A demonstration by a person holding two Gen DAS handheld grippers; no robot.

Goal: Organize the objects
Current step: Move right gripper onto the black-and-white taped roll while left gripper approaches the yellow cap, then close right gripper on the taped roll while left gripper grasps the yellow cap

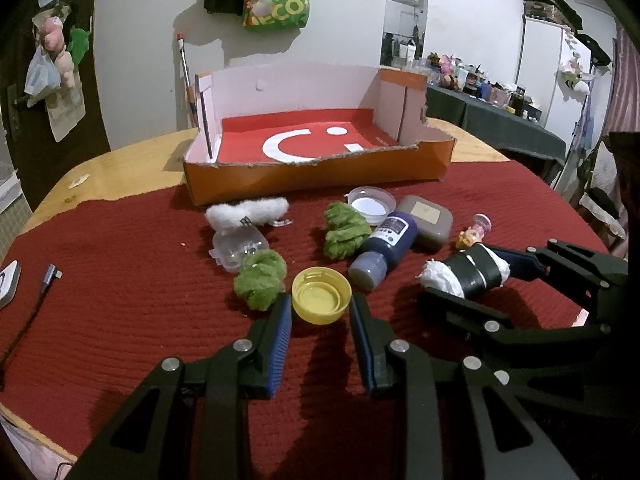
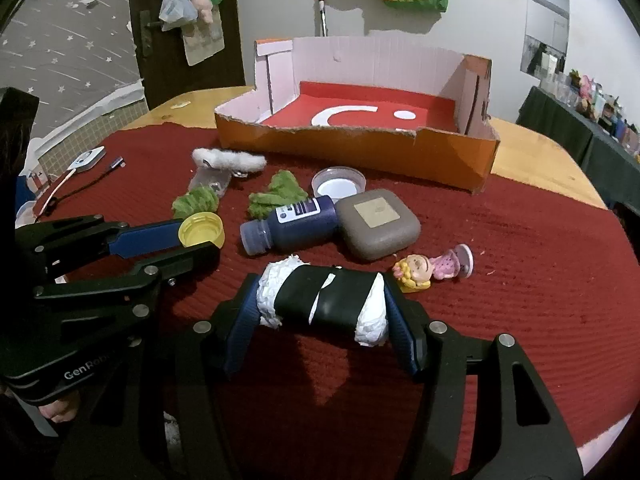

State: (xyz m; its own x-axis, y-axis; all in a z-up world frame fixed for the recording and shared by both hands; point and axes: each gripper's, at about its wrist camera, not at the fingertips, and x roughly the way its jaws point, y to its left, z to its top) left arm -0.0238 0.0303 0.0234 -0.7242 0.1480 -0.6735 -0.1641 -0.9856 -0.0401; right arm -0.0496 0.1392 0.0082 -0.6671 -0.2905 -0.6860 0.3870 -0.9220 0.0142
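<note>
— What's on the counter (image 1: pixel 120 160)?
— Two green pompoms (image 1: pixel 258 280), one blue bottle (image 1: pixel 384 246) before the box (image 1: pixel 320 172).
— The grippers?
— Left gripper (image 1: pixel 320 312) pinches the yellow cap (image 1: pixel 320 294); right gripper (image 2: pixel 324 312) clamps the taped roll (image 2: pixel 324 300).

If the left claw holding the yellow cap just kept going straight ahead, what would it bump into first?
Probably the dark blue bottle, lying just beyond the yellow cap that the left gripper clamps; depth is hard to judge.

Orange box (image 2: pixel 360 148) interior bare; torn front wall low, back wall tall. Clutter between box and near edge: blue bottle (image 2: pixel 292 220), grey case (image 2: pixel 378 226), green tufts (image 1: pixel 344 232), clear lid (image 2: pixel 339 185). Red mat (image 1: pixel 120 300) left of the clutter bare, also near-right bench (image 2: pixel 540 340).
</note>
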